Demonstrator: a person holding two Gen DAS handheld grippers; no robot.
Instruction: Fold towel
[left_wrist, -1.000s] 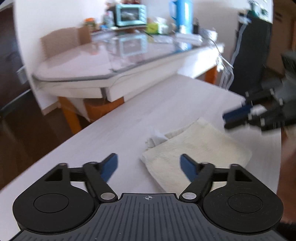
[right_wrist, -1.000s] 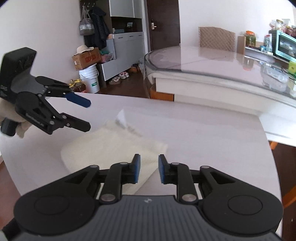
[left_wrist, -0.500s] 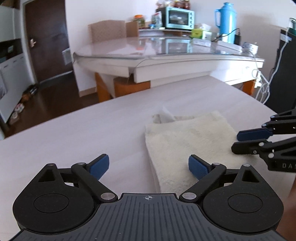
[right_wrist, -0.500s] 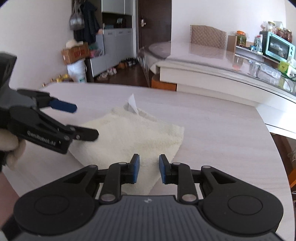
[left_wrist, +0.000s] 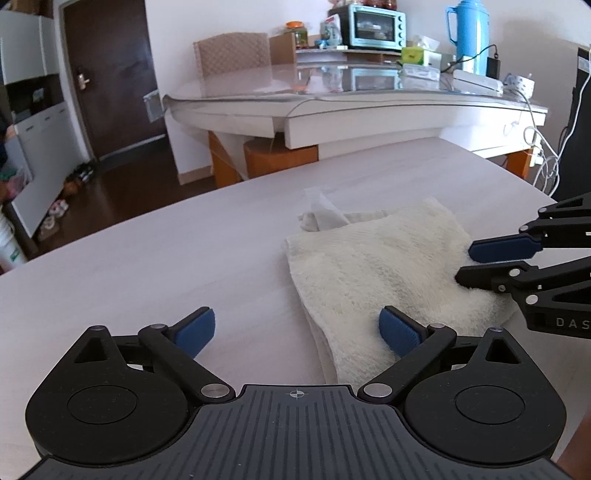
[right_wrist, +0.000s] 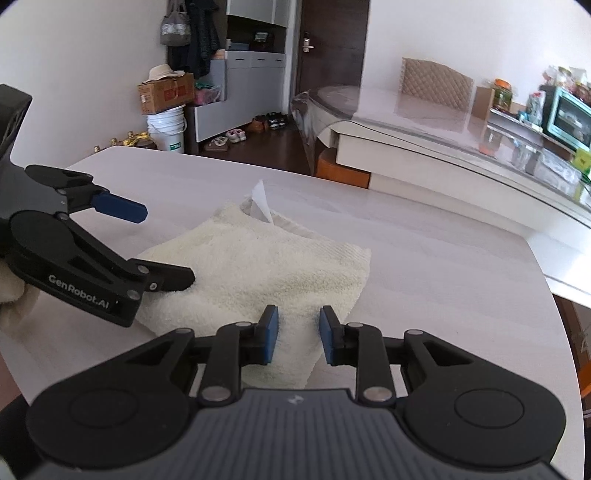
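Note:
A cream towel (left_wrist: 373, 266) lies folded on the pale table (left_wrist: 166, 266), with a white label (left_wrist: 321, 208) sticking up at its far corner. My left gripper (left_wrist: 297, 328) is wide open low over the towel's near left edge, its right pad above the cloth and nothing gripped. From the right, my right gripper (left_wrist: 465, 264) reaches onto the towel's edge. In the right wrist view the towel (right_wrist: 258, 266) fills the middle. There the right gripper (right_wrist: 298, 332) has a narrow gap with cloth below, not pinched, and the left gripper (right_wrist: 168, 245) stands open at the left.
A glass-topped dining table (left_wrist: 332, 107) stands behind, carrying a toaster oven (left_wrist: 373, 26) and a blue thermos (left_wrist: 467, 33). Cables (left_wrist: 535, 147) hang at its right end. Dark floor, buckets (right_wrist: 168, 129) and shoes lie beyond the table's far left edge.
The left gripper rolled level, sank toward the towel and spread its jaws wider. The right gripper moved in over the towel's edge. The towel itself has not shifted.

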